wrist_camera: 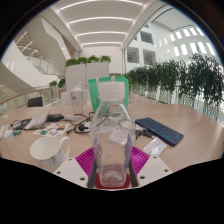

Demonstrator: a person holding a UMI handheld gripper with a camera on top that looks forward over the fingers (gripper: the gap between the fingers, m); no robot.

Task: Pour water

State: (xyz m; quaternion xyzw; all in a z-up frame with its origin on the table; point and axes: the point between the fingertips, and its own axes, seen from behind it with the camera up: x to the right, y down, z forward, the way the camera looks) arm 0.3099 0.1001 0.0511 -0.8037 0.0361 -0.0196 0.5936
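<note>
Gripping bottle (clear) — fingers closed.

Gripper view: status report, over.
Gripper shut on clear bottle, upright. White cup beside it, apart. Keyboard beyond. Nothing blocking.

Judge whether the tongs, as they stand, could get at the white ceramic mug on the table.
Probably not yet: the tongs grip a clear plastic bottle, so they are occupied; the white ceramic mug sits unobstructed beside them.

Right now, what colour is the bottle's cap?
Green, on the clear bottle between the fingers; gripper view.
</note>
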